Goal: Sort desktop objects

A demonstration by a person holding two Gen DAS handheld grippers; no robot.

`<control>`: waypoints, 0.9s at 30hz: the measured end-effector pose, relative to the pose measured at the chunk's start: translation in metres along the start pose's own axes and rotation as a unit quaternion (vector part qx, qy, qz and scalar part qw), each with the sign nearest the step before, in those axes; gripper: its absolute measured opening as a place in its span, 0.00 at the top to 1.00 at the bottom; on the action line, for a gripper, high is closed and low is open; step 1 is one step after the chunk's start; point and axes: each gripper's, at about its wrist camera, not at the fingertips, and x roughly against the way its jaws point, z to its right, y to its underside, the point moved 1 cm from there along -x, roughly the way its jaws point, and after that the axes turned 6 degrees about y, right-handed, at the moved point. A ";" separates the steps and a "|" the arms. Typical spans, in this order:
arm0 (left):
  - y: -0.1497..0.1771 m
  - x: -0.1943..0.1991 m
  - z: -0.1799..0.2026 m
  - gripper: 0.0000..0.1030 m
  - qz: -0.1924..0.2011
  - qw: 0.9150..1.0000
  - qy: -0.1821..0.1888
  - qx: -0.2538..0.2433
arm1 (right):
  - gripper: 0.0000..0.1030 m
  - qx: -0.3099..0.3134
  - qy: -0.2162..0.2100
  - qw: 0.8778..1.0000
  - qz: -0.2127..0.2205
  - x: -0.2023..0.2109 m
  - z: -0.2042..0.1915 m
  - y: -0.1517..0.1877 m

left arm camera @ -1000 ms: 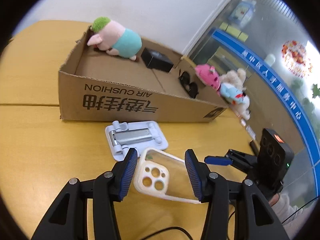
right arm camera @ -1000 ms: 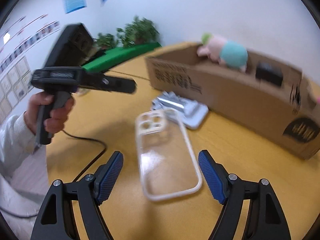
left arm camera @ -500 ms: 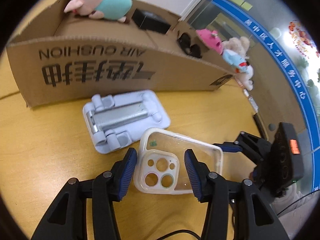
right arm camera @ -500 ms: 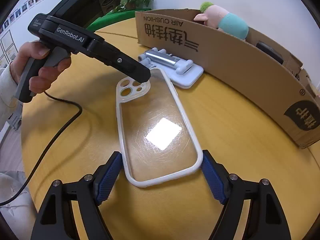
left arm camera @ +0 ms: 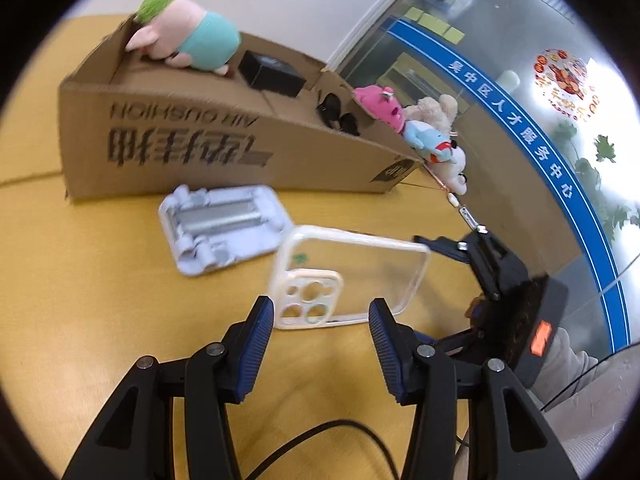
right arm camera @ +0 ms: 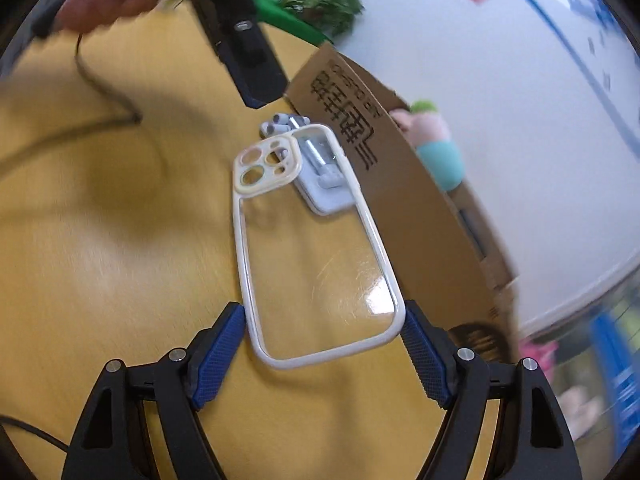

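Note:
A clear phone case with a cream rim (right arm camera: 316,248) is held at its bottom end between the pads of my right gripper (right arm camera: 322,336) and is lifted off the yellow table, tilted. In the left wrist view the case (left arm camera: 348,276) hangs in front of my left gripper (left arm camera: 320,332), which is open and empty just short of the camera end. The right gripper (left arm camera: 452,248) shows there at the case's far end. A white and silver folding phone stand (left arm camera: 222,232) lies flat on the table in front of the cardboard box (left arm camera: 200,148).
The open box holds a pig plush (left arm camera: 188,36), a black box (left arm camera: 272,74) and dark sunglasses (left arm camera: 336,116). More plush toys (left arm camera: 420,128) sit at its right end. A black cable (left arm camera: 320,436) runs over the table near me.
My right gripper has closed on the case and lifted it off the table. My left gripper has drawn back a little from the case and stays open.

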 end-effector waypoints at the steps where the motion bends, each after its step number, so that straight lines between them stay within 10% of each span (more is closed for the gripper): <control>1: 0.000 0.001 -0.001 0.53 0.000 1.000 0.000 0.005 | 0.25 0.018 0.013 1.000 0.009 0.004 -0.005 0.001; 15: -0.031 -0.004 -0.004 0.52 0.029 0.994 0.081 0.068 | 0.22 0.132 0.106 0.981 0.099 0.030 -0.028 0.024; 22: -0.034 -0.033 0.001 0.52 -0.034 0.998 0.024 0.054 | 0.13 -0.045 -0.054 0.997 0.014 0.010 0.016 0.032; 24: -0.032 -0.038 0.000 0.52 -0.048 0.997 0.021 0.052 | 0.05 -0.145 -0.109 0.983 -0.027 -0.004 0.041 0.040; 27: -0.030 -0.051 -0.005 0.52 -0.073 0.996 0.008 0.055 | 0.03 -0.334 -0.247 0.906 -0.085 -0.027 0.068 0.066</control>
